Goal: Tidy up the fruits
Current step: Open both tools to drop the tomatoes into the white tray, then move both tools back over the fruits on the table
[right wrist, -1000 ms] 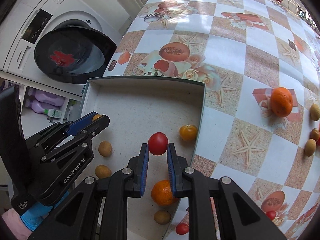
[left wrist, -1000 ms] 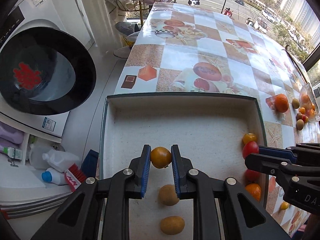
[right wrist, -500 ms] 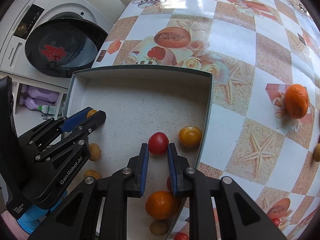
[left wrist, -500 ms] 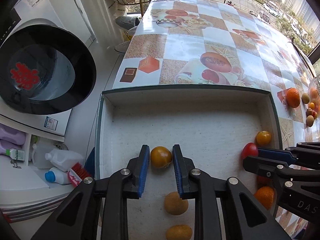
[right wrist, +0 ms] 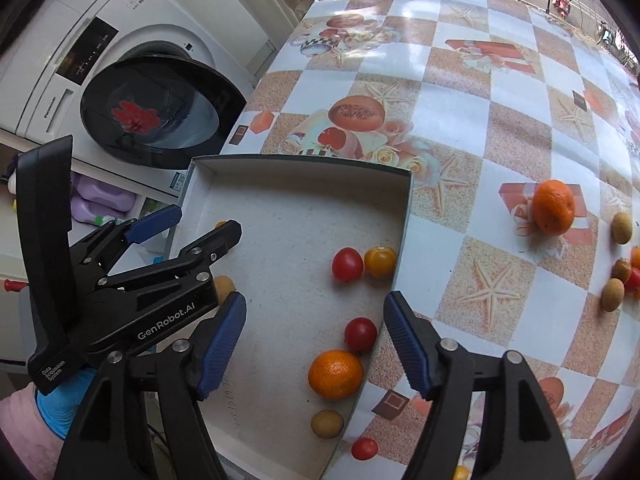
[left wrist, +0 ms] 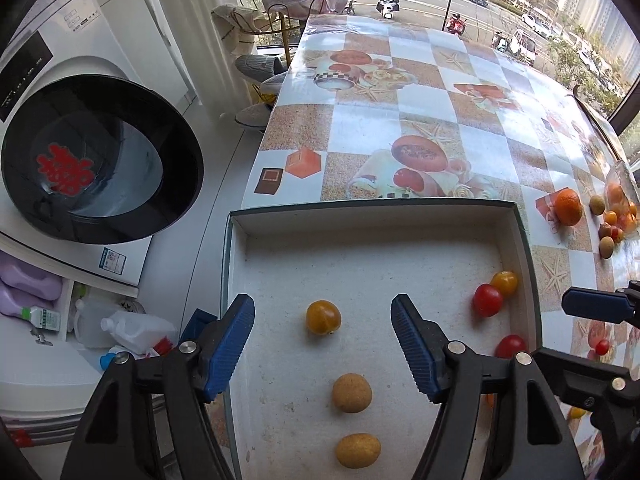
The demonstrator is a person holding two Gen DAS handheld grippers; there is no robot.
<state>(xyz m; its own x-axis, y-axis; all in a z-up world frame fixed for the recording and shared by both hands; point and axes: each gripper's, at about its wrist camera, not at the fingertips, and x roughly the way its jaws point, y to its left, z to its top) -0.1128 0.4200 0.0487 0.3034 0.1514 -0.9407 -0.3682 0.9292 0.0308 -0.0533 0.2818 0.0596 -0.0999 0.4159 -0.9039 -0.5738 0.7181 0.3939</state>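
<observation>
A shallow white tray (left wrist: 376, 216) (right wrist: 304, 168) sits at the table's near corner. My left gripper (left wrist: 322, 332) is open; a yellow tomato (left wrist: 323, 317) lies free on the tray floor between its fingers. Two tan fruits (left wrist: 352, 393) (left wrist: 357, 450) lie nearer me. My right gripper (right wrist: 314, 340) is open over the tray's right side; a red tomato (right wrist: 347, 264) lies free beside a yellow tomato (right wrist: 380, 261) by the wall. Another red tomato (right wrist: 360, 334) and an orange (right wrist: 335, 374) lie closer.
On the checkered tablecloth to the right lie an orange (right wrist: 553, 207), several small tan and red fruits (right wrist: 613, 296) and a clear bag (left wrist: 620, 196). A washing machine with open dark door (left wrist: 96, 156) stands left, bottles (left wrist: 128, 328) below it.
Both grippers opened and released their fruits: the yellow tomato from the left, the red tomato from the right, now resting on the tray floor. Both grippers drew back slightly.
</observation>
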